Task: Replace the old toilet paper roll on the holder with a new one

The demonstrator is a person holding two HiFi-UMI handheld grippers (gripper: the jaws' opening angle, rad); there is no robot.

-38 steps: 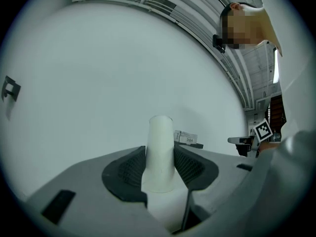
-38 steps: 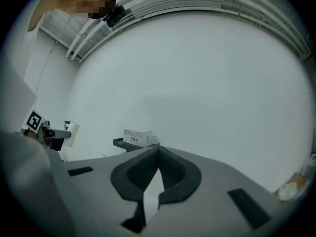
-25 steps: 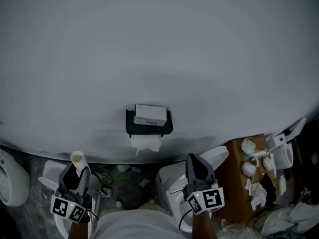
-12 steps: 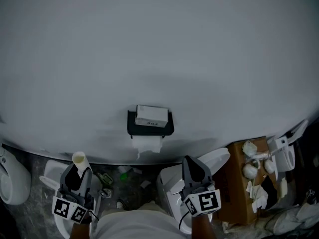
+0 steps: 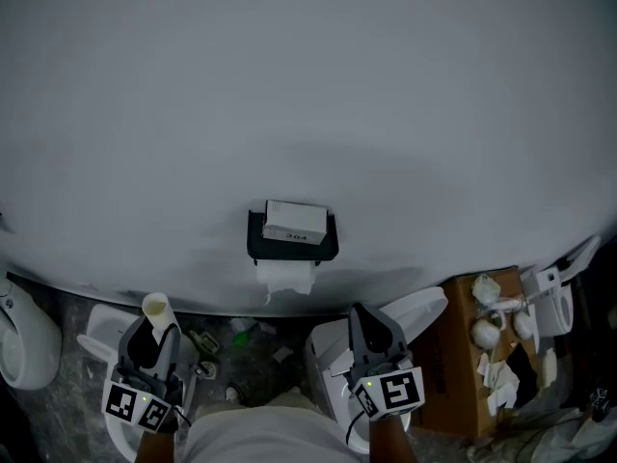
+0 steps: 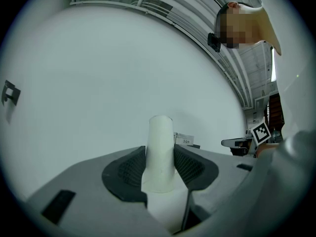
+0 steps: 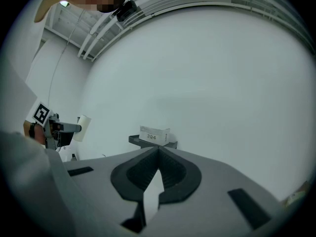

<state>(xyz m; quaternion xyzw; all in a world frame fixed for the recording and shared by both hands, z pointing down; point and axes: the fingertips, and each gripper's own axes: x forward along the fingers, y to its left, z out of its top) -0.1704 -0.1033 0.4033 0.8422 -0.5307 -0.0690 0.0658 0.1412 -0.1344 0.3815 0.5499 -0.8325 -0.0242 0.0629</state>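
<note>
Nearest the person, the left gripper [image 5: 152, 340] is pinching a bare cardboard tube [image 6: 160, 147], both pads pressing on its sides and its open end sticking out past the jaws toward the wall. The right gripper [image 7: 158, 152] is hanging level beside it, well apart, with its jaws pressed together on nothing. Under the right gripper a white toilet [image 5: 326, 360] is sitting with its lid raised, and a second white bowl [image 5: 96, 334] is lying under the left one. Scraps of litter [image 5: 236, 336] are lying on the strip of floor between the two. A cardboard box [image 5: 461, 355] with white crumpled things on it is crowding the right side, and a white fixture [image 5: 19, 345] is bulging in at the far left edge. Beyond these, the dark holder [image 5: 292, 249] is sitting on the wall [image 5: 308, 85], roughly between the two grippers, with a tail of paper [image 5: 286, 278] hanging below it. A small white box [image 5: 296, 222] marked 304 is resting on top. Above and to both sides of the holder the wall is spreading out plain.
</note>
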